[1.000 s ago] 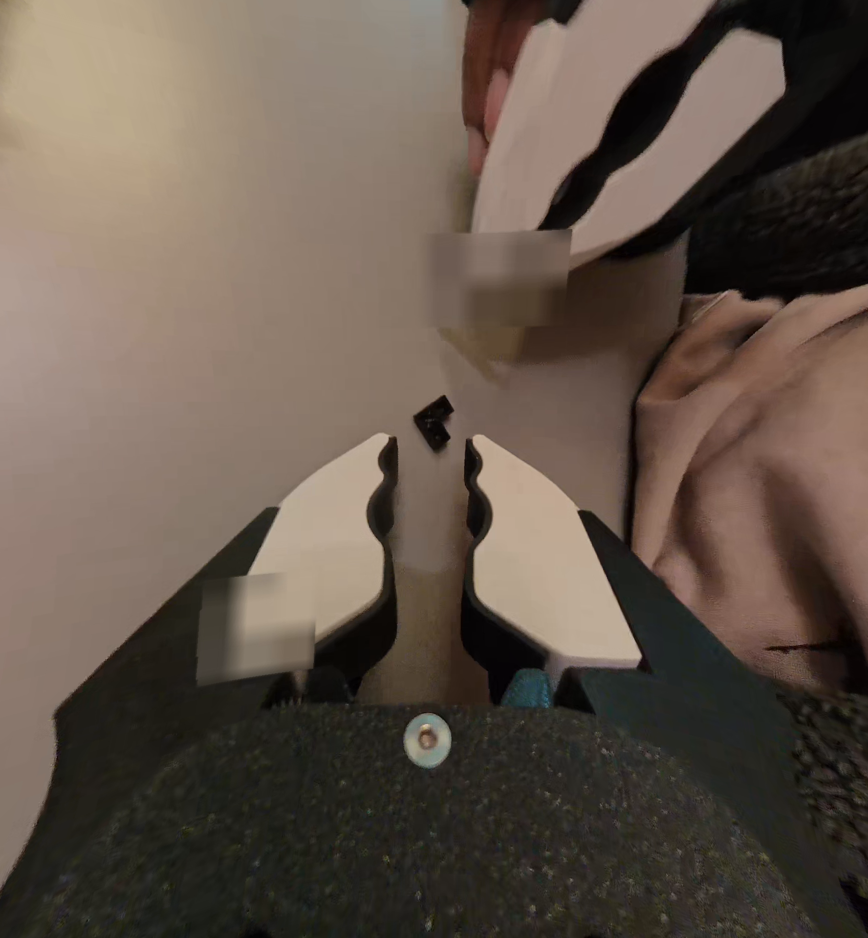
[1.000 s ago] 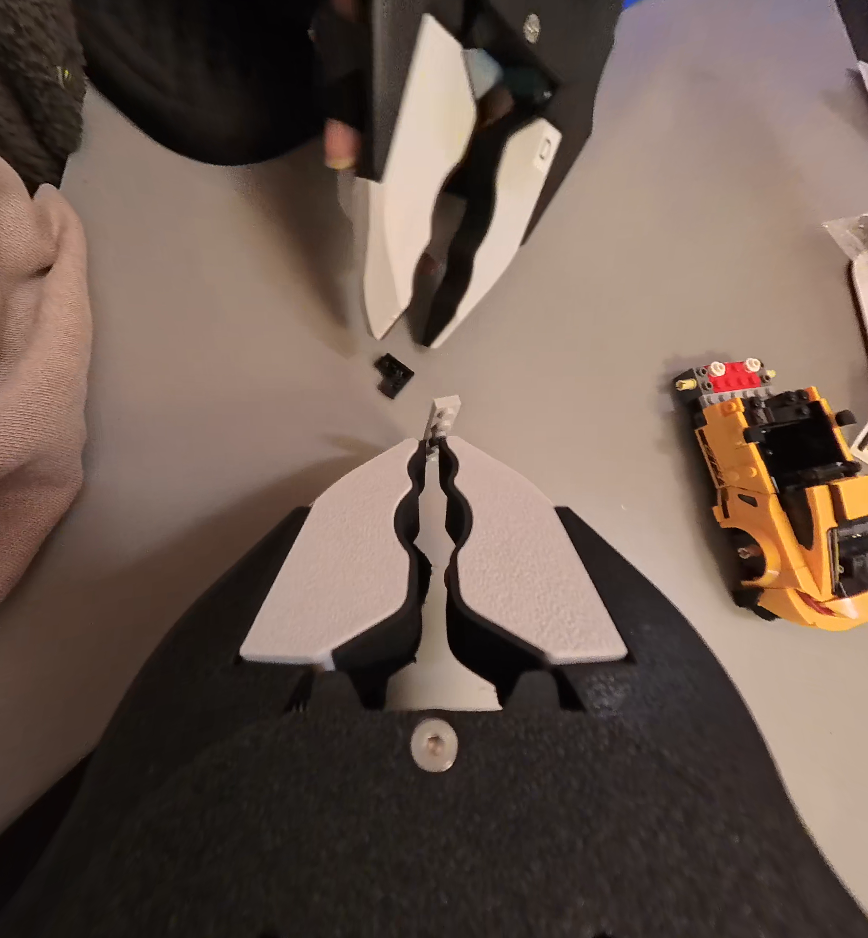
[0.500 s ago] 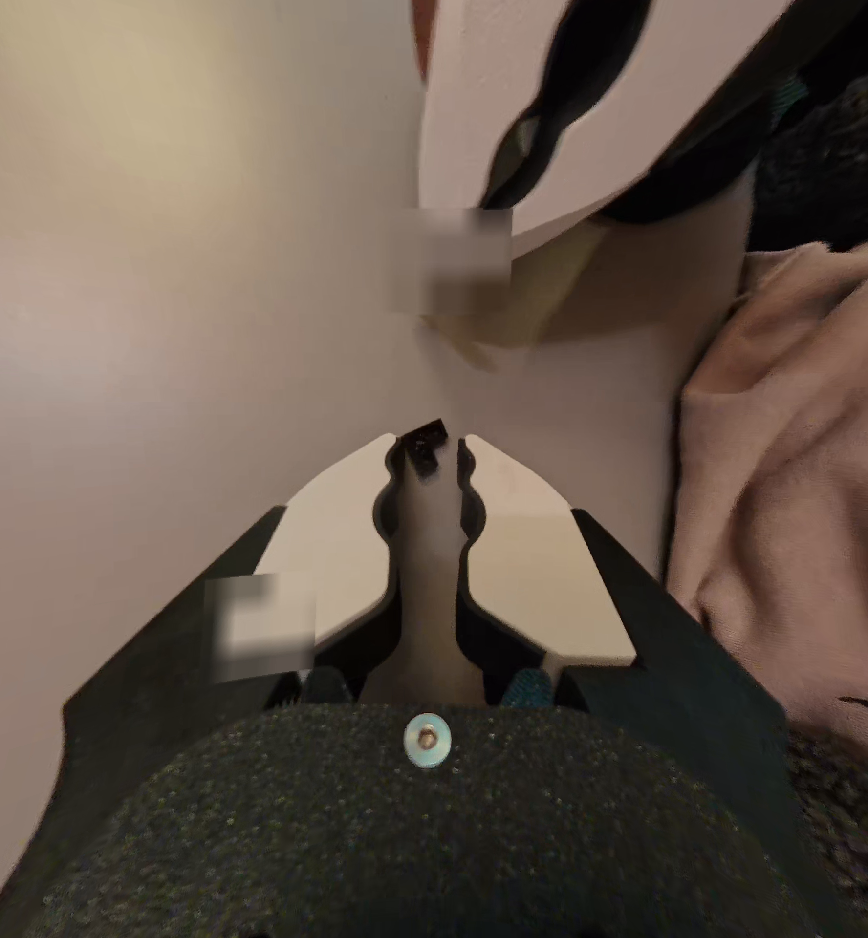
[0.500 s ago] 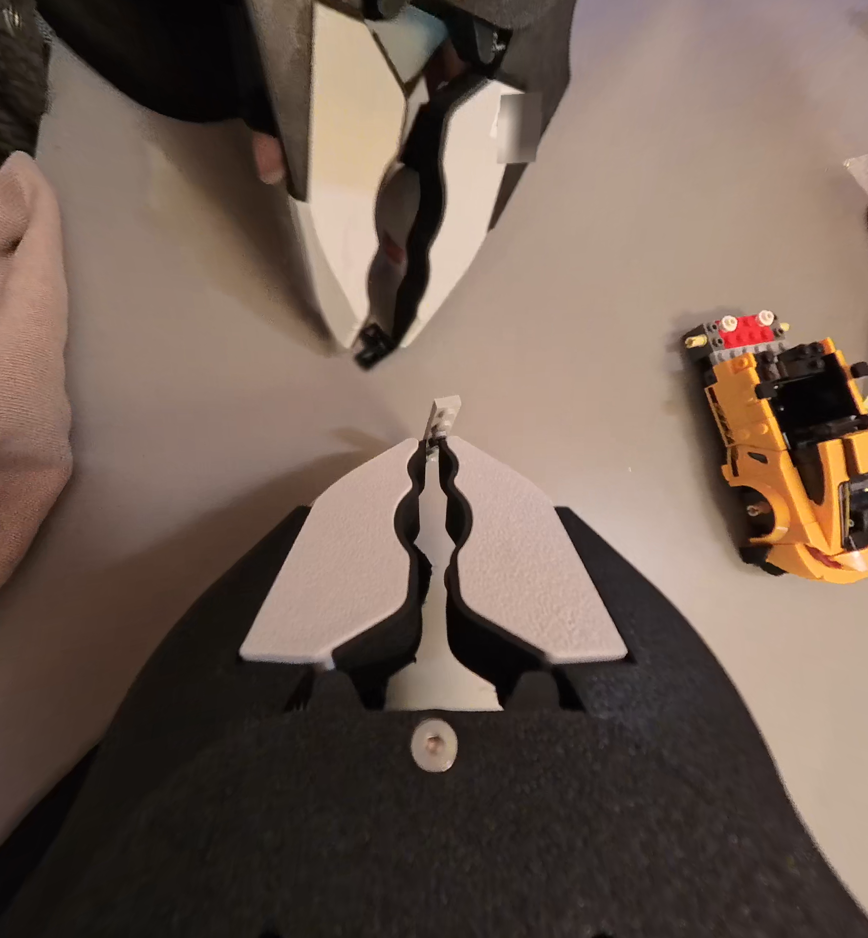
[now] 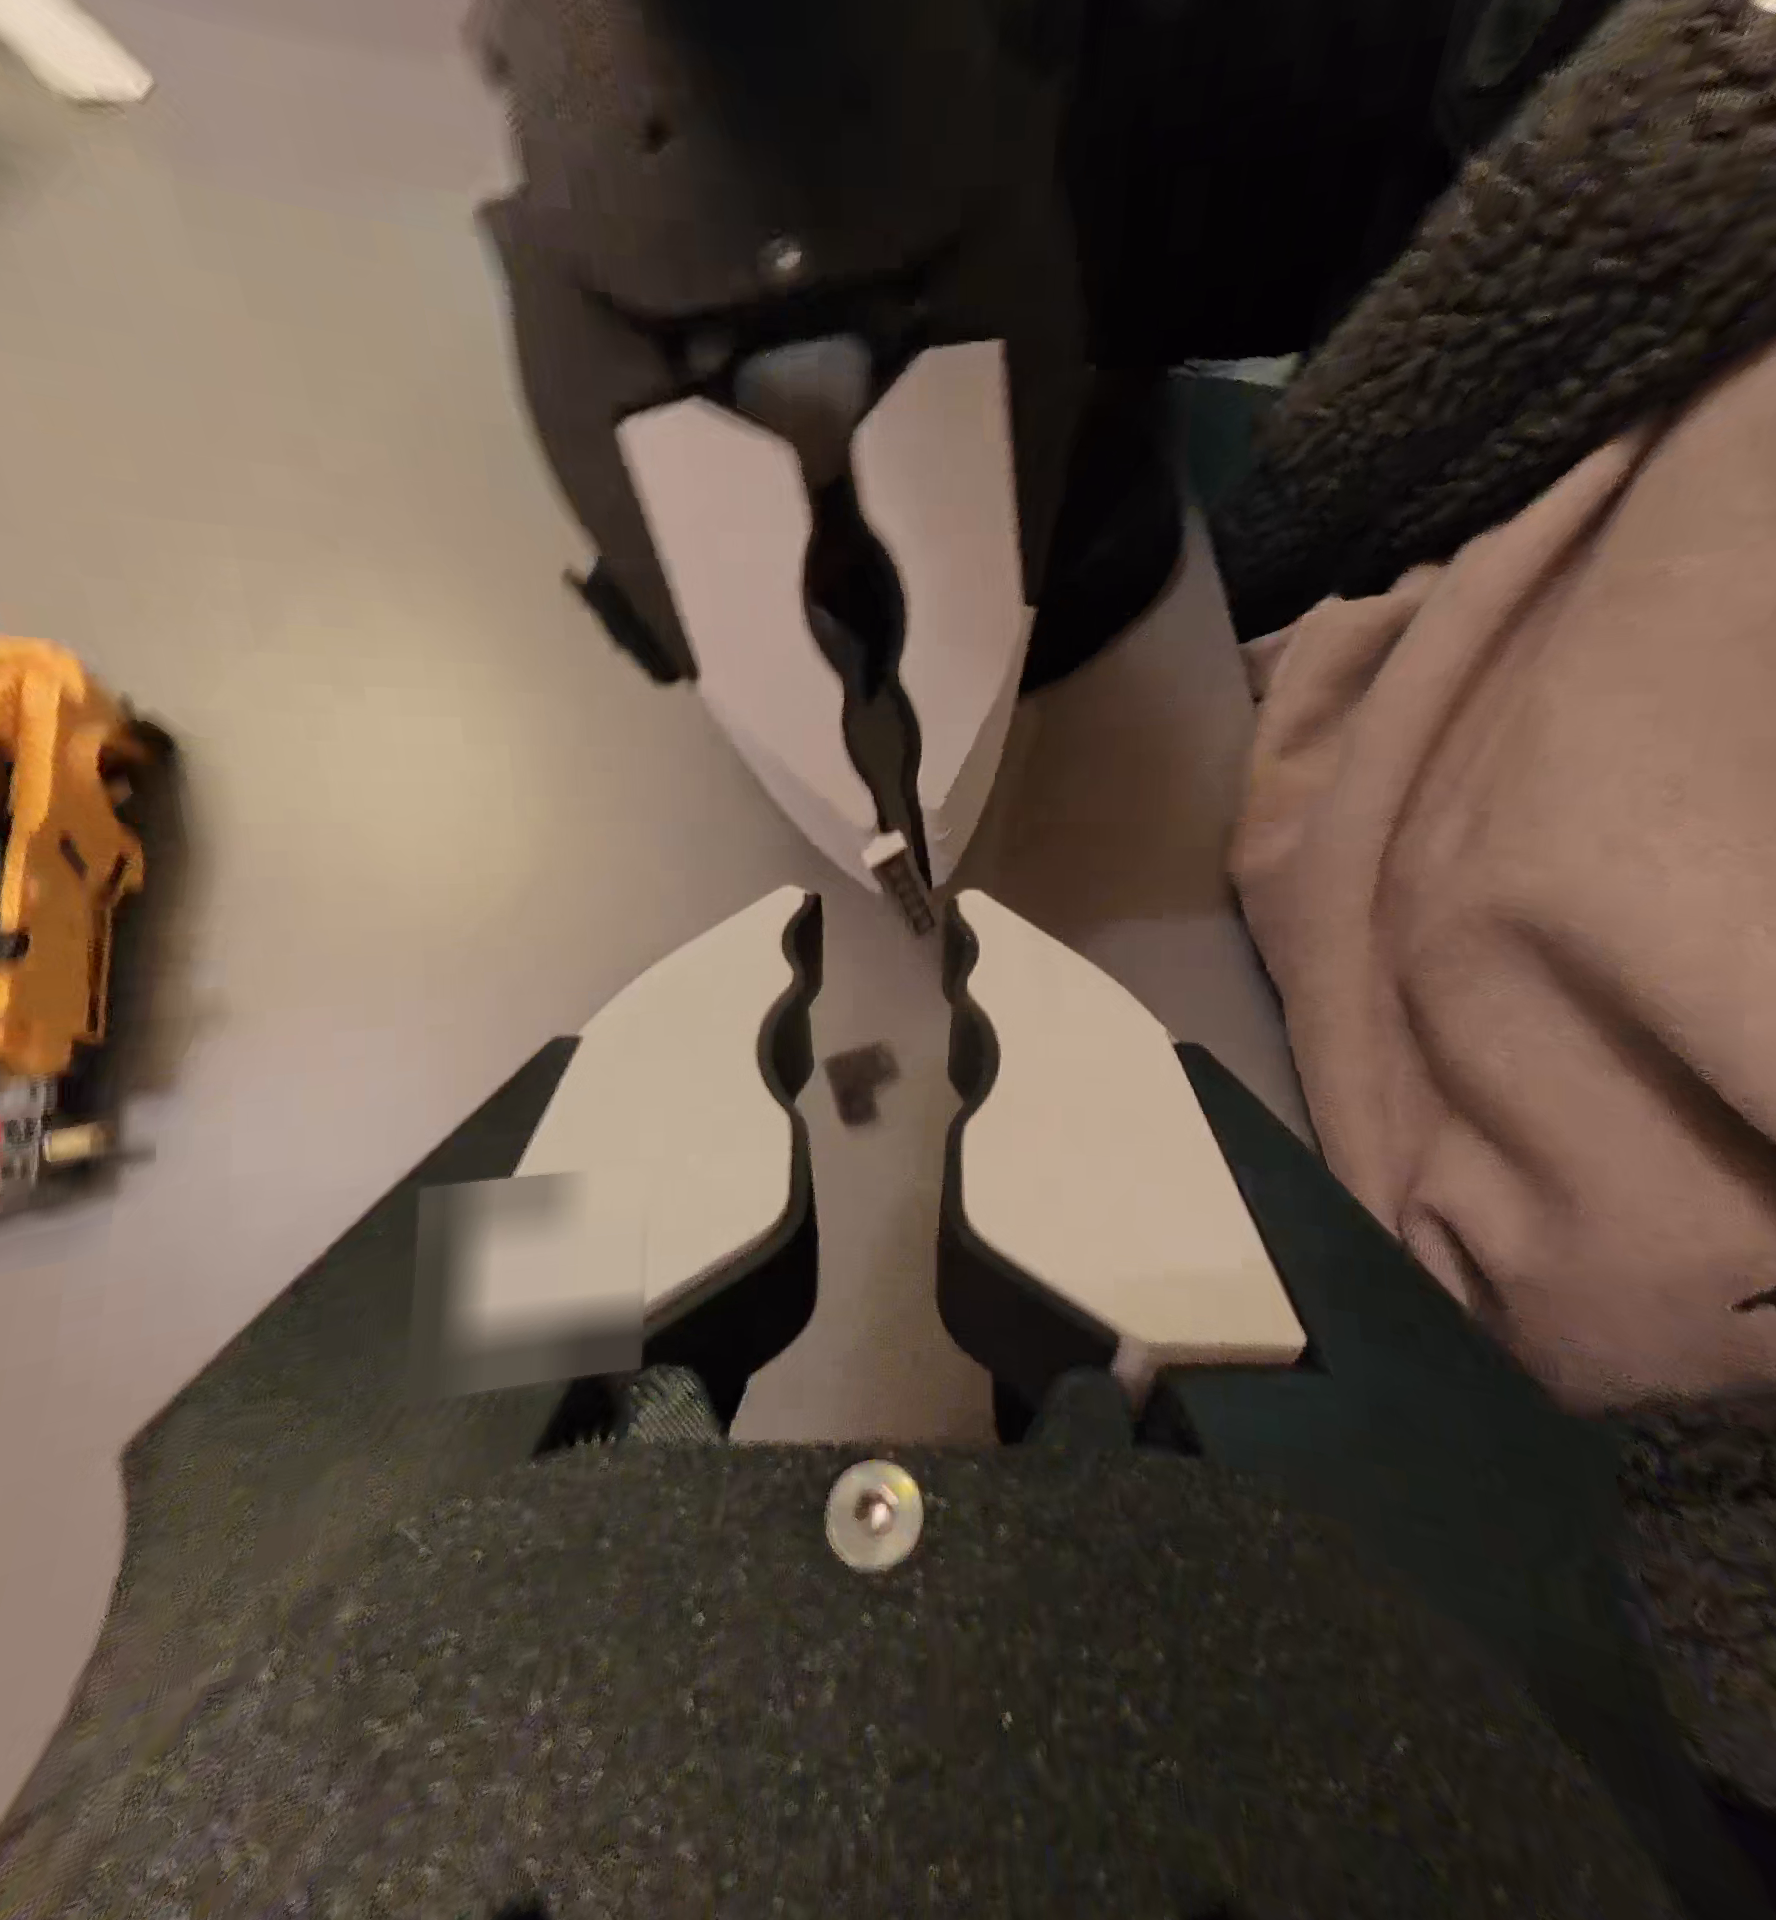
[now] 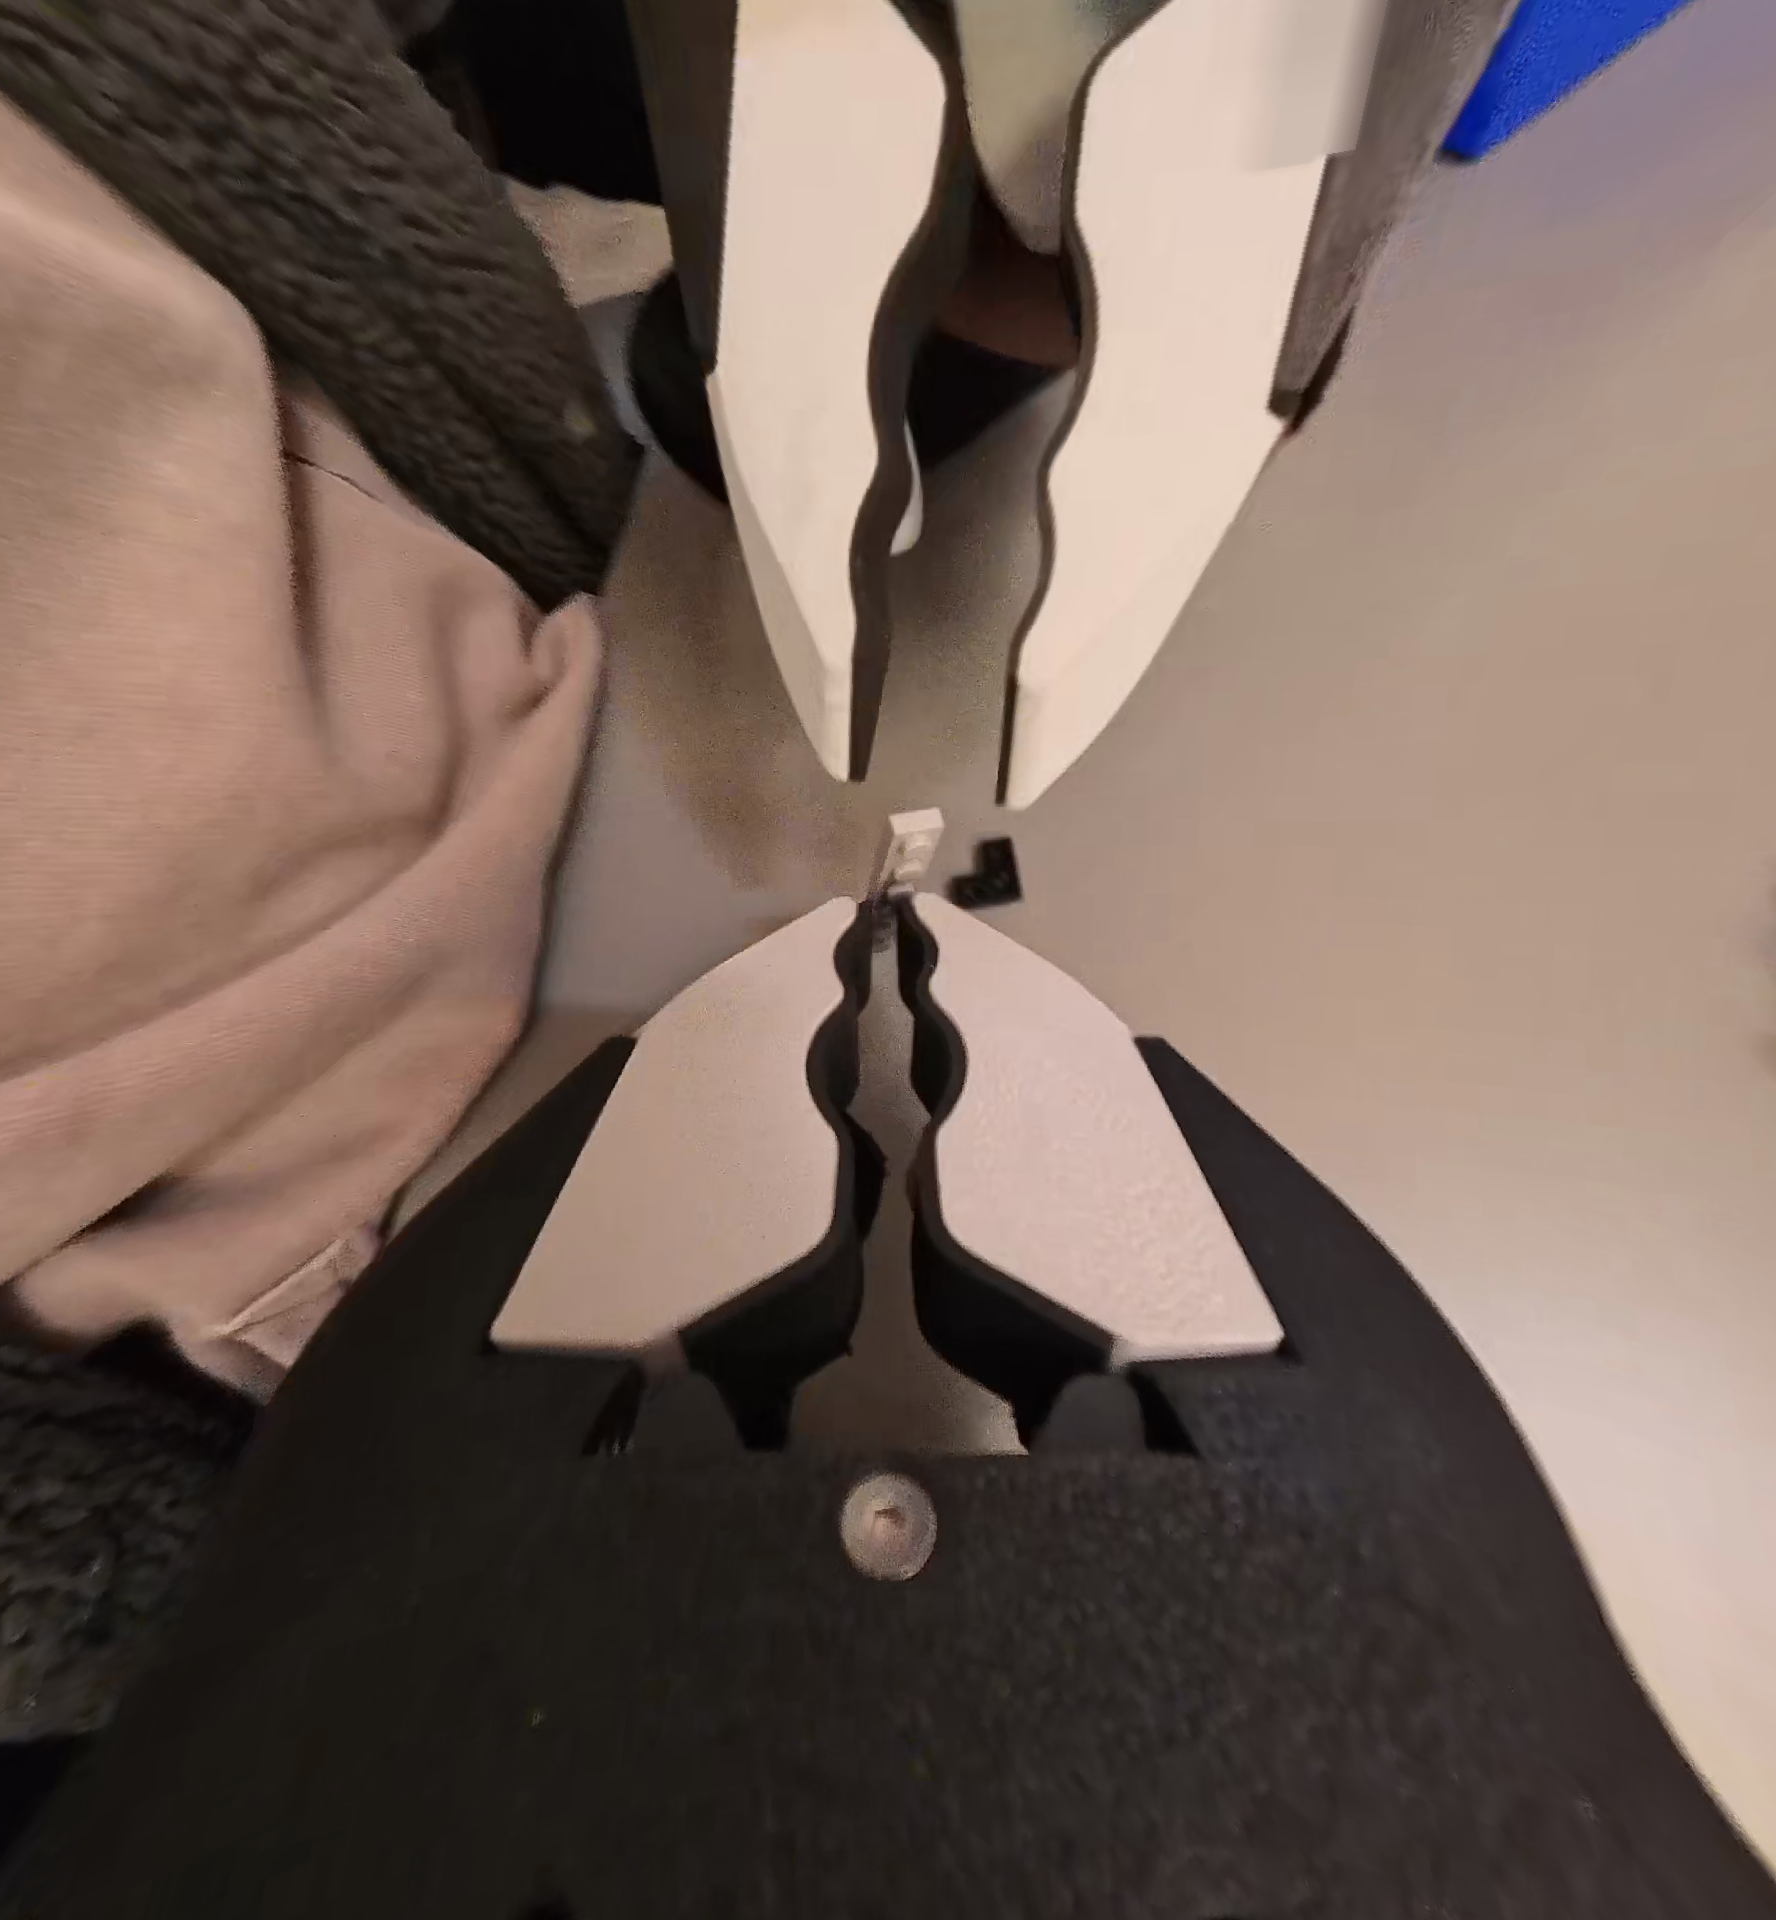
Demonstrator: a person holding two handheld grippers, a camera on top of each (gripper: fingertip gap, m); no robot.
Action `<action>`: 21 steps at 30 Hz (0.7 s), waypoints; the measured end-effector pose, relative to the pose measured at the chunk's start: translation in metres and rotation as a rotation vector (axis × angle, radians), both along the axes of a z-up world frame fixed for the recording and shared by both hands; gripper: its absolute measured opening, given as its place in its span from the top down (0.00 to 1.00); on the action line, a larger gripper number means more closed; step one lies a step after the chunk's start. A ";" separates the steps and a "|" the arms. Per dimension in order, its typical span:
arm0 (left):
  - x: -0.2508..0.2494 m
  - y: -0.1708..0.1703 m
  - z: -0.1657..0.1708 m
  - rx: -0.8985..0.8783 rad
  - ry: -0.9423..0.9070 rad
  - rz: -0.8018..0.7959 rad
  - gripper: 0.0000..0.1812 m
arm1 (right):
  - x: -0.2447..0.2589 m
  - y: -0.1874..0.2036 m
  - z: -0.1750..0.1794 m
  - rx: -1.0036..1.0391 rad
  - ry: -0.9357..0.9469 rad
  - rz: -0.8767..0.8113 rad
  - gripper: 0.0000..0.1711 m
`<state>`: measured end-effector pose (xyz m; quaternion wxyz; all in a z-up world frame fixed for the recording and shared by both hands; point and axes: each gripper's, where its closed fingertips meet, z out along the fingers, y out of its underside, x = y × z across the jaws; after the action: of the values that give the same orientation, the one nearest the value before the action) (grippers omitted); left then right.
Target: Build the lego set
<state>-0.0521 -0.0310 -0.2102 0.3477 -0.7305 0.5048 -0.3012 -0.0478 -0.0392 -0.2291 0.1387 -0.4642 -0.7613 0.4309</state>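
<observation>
My right gripper (image 6: 882, 914) is shut on a small light grey plate (image 6: 910, 857) that sticks out past its tips. My left gripper (image 5: 884, 914) is open and empty. The two grippers face each other tip to tip above the grey table (image 5: 344, 520). The grey plate (image 5: 899, 883) reaches just into the mouth of my left gripper. A small black L-shaped piece (image 5: 861, 1081) lies on the table below, seen between my left fingers. It also shows in the right wrist view (image 6: 988, 873), beside the plate. The yellow Lego car (image 5: 22, 883) stands at the left.
A person's beige garment (image 5: 1538, 935) and dark fleece sleeve (image 5: 1590, 312) lie close on the right in the left wrist view. They fill the left side of the right wrist view (image 6: 188, 727). A blue object (image 6: 1549, 73) shows at the top right. My left and right fingertips are right by each other. Between my left fingertips and the yellow Lego car (image 5: 22, 883) there is roughly 15 cm.
Both grippers have swung round to face each other. My left gripper moved over the black piece without gripping it. The car left the right wrist view and came into the left one.
</observation>
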 end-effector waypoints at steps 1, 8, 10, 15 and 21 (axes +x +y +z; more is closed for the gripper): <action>0.003 -0.003 0.002 0.011 0.003 -0.039 0.88 | 0.000 -0.004 0.003 -0.031 -0.003 0.029 0.98; 0.009 -0.016 -0.002 -0.124 -0.021 -0.103 0.96 | -0.001 -0.017 0.002 -0.120 -0.040 0.113 0.98; 0.005 -0.011 -0.005 -0.228 -0.067 -0.025 0.96 | -0.004 -0.011 -0.001 -0.124 -0.026 0.069 1.00; -0.016 0.014 -0.019 -0.688 -0.317 0.276 0.96 | -0.013 0.011 -0.005 0.026 0.026 -0.151 0.90; -0.021 0.028 -0.027 -0.849 -0.444 0.407 0.96 | -0.024 0.024 -0.018 0.226 -0.026 -0.481 0.89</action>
<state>-0.0726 -0.0029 -0.2373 0.1710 -0.8090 0.0999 -0.5535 -0.0719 -0.0154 -0.2470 0.2782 -0.6190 -0.6740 0.2918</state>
